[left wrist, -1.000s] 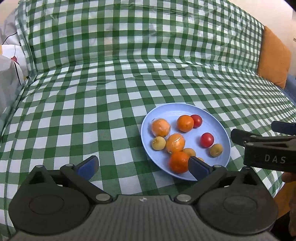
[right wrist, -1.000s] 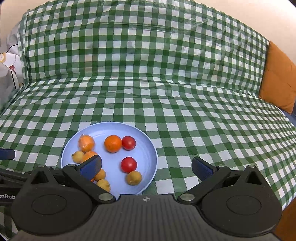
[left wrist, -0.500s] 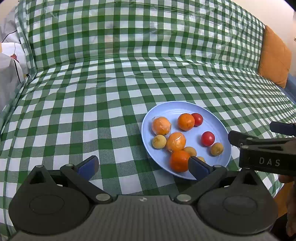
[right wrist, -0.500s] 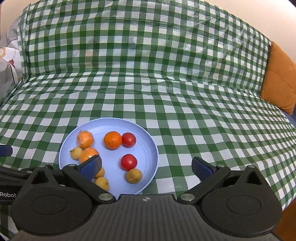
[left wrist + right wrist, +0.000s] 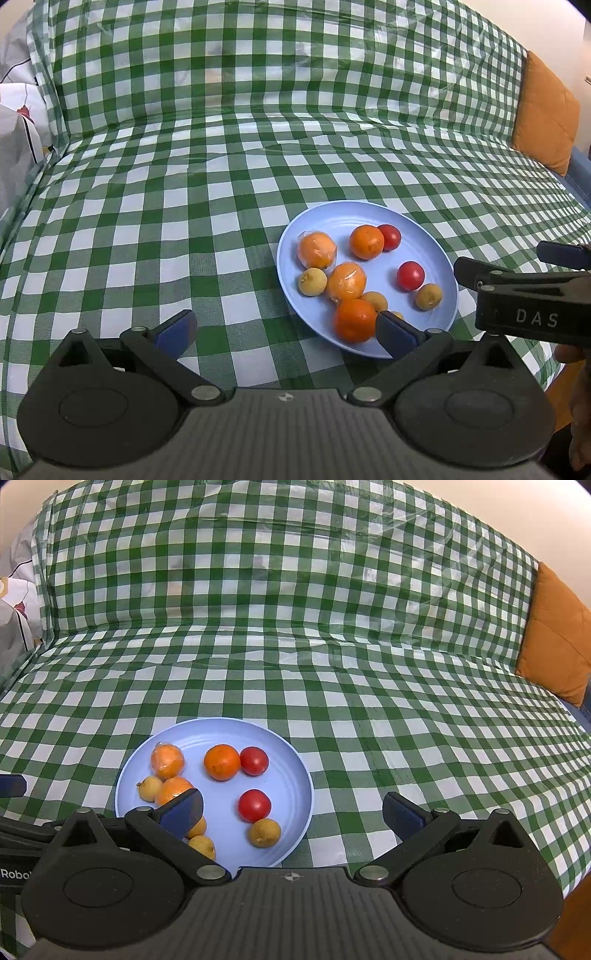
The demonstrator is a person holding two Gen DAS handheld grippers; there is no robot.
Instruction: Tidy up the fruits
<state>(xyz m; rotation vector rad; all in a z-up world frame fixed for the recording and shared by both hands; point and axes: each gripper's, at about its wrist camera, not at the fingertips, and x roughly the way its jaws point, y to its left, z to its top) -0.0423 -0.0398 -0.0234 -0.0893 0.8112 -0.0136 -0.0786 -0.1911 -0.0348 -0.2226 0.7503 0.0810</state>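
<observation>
A light blue plate (image 5: 369, 218) (image 5: 291, 775) lies on the green checked cloth and holds several fruits: oranges (image 5: 366, 242) (image 5: 221, 761), two of them in clear wrap (image 5: 317, 249), two red tomatoes (image 5: 410, 275) (image 5: 254, 805) and small yellow fruits (image 5: 312, 281) (image 5: 264, 832). My left gripper (image 5: 284, 330) is open and empty, just short of the plate's near left edge. My right gripper (image 5: 291, 814) is open and empty above the plate's near right rim; it also shows from the side in the left wrist view (image 5: 524, 291).
The checked cloth (image 5: 184, 184) covers a sofa seat and backrest. An orange cushion (image 5: 546, 114) (image 5: 557, 638) leans at the far right. A white and grey bundle (image 5: 18, 140) lies at the far left.
Both grippers have drifted slightly; the plate sits a little higher in both views. Both stay open and empty.
</observation>
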